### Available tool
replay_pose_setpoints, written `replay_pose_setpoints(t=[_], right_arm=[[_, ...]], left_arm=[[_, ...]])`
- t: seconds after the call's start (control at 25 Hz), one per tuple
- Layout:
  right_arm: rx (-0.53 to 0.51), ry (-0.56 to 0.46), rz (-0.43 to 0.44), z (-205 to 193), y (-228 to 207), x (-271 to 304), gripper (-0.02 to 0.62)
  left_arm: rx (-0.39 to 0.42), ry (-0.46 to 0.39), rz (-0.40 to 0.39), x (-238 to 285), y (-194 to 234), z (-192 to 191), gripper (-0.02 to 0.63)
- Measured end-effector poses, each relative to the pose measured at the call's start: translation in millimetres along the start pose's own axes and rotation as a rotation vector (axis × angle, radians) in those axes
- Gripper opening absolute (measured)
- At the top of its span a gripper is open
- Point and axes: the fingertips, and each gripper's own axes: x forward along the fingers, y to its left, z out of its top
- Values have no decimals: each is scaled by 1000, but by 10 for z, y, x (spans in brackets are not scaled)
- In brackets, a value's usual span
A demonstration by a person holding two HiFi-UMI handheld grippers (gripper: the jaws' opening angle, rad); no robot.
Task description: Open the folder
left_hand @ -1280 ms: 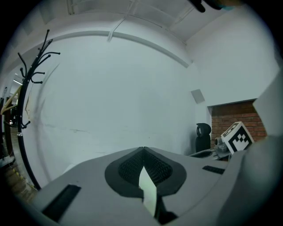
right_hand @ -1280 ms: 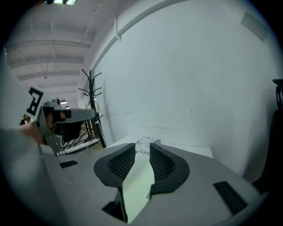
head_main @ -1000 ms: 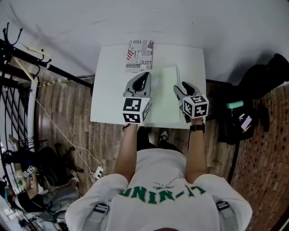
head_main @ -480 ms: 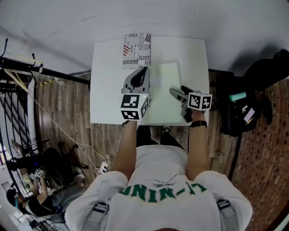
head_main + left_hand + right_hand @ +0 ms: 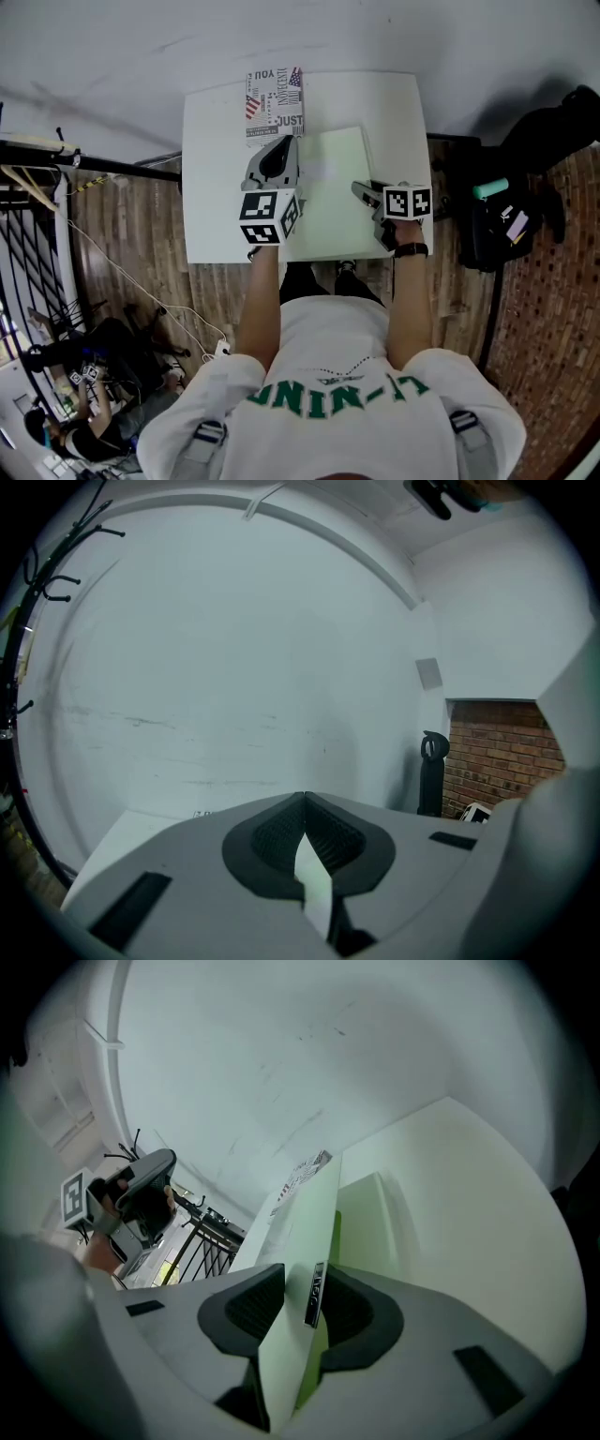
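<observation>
The pale green folder (image 5: 330, 183) on the white table (image 5: 212, 169) is pinched at its right edge, evidently for lifting, by the right gripper (image 5: 302, 1288), jaws just closed narrowly onto it; the left gripper (image 5: 305, 799), jaws together and empty, is held near its left edge.

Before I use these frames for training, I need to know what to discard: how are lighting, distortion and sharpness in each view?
Head view: sharp, evenly lit, though the white table nearly washes out and the pale folder has little contrast. Left gripper view: strong fisheye, dark corners, bowed lines on the wall. Right gripper view: same fisheye, folder edge close up and soft.
</observation>
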Motion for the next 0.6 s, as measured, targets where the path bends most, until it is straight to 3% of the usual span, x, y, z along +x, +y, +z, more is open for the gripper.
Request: replay_pose_setpoints(t=[0.6], right_arm=[[9, -1, 56, 286, 634, 4, 48]], left_arm=[[-14, -44, 57, -206, 394, 154, 14]])
